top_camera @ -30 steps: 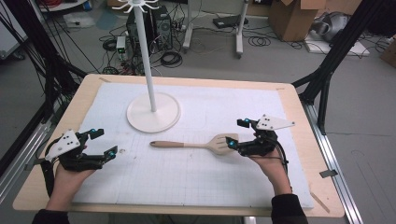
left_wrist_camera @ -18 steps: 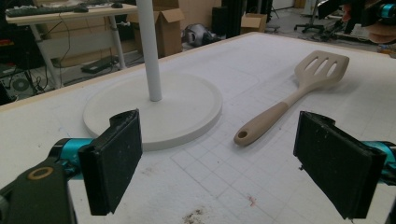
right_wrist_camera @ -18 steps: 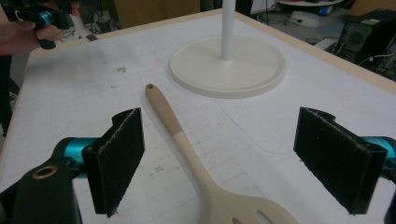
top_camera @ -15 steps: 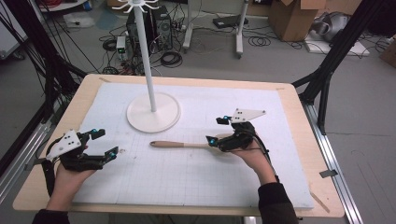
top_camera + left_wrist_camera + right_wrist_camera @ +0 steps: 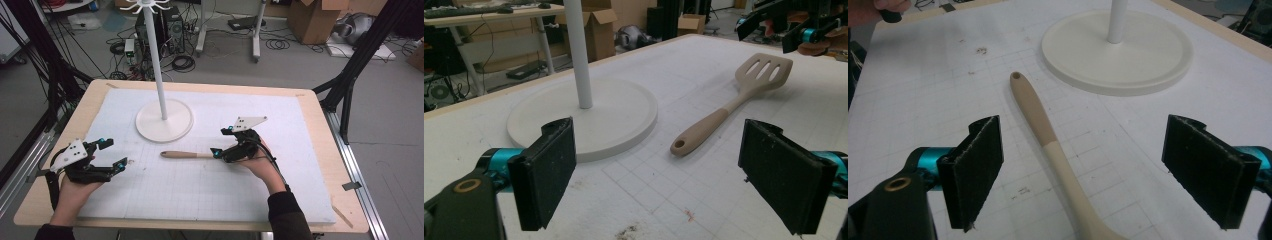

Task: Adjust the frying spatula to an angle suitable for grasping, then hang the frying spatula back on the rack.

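A beige slotted spatula [image 5: 724,107] lies flat on the white gridded mat [image 5: 210,195], its handle [image 5: 184,154] pointing left. My right gripper [image 5: 221,141] hovers open over the spatula's head end, which it hides in the high view. In the right gripper view the handle [image 5: 1040,117] runs away between the two wide-apart jaws of that gripper [image 5: 1083,175], touching neither pad. My left gripper [image 5: 112,152] rests open near the mat's left edge, well short of the spatula. Nothing sits between its jaws [image 5: 656,175].
A white stand with a round base [image 5: 164,121] and a tall pole [image 5: 154,55] rises behind the spatula's handle. The mat covers a wooden table [image 5: 320,130]. Cables, boxes and black frame legs crowd the floor beyond.
My right gripper has slid left along the spatula, from beside its head to over it, with the jaws now straddling the handle. The left gripper and spatula have stayed put.
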### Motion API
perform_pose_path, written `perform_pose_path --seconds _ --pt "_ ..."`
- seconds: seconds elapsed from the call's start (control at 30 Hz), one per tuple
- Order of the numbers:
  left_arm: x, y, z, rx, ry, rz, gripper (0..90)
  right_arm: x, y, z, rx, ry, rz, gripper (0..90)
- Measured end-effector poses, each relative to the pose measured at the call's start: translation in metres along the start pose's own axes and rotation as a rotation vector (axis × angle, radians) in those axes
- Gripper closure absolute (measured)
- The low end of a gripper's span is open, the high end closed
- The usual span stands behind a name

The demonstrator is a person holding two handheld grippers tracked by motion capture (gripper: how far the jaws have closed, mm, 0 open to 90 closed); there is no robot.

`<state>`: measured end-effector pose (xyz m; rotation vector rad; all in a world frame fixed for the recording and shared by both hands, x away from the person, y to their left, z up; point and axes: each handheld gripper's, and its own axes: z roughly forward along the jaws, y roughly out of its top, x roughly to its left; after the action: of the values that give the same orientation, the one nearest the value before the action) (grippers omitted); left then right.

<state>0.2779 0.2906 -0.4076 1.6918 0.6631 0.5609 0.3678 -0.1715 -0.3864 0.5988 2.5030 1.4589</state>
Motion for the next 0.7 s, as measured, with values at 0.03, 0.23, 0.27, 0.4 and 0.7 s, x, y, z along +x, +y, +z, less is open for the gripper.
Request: perform_pose_path --seconds 0.03,0.23,0.27,0.4,0.7 --pt "0.000 0.000 0.000 0.000 0.000 0.000 16.0 0.000 0.000 0.000 0.000 0.000 0.000 15.8" --pt "0.001 0.000 -0.001 0.001 0.004 0.001 16.0 0.000 0.001 0.007 0.018 0.010 -0.007 15.9" --pt "0.001 0.000 -0.001 -0.004 0.002 0.000 16.0 0.000 0.002 0.008 0.023 0.010 -0.006 15.9" --pt "0.002 -0.001 0.000 0.000 -0.002 -0.004 16.0 -0.002 0.002 0.012 0.040 0.021 -0.012 16.5" --pt "0.001 -0.002 0.001 0.009 -0.004 -0.006 16.0 0.000 0.003 0.026 0.112 0.028 -0.042 19.6"
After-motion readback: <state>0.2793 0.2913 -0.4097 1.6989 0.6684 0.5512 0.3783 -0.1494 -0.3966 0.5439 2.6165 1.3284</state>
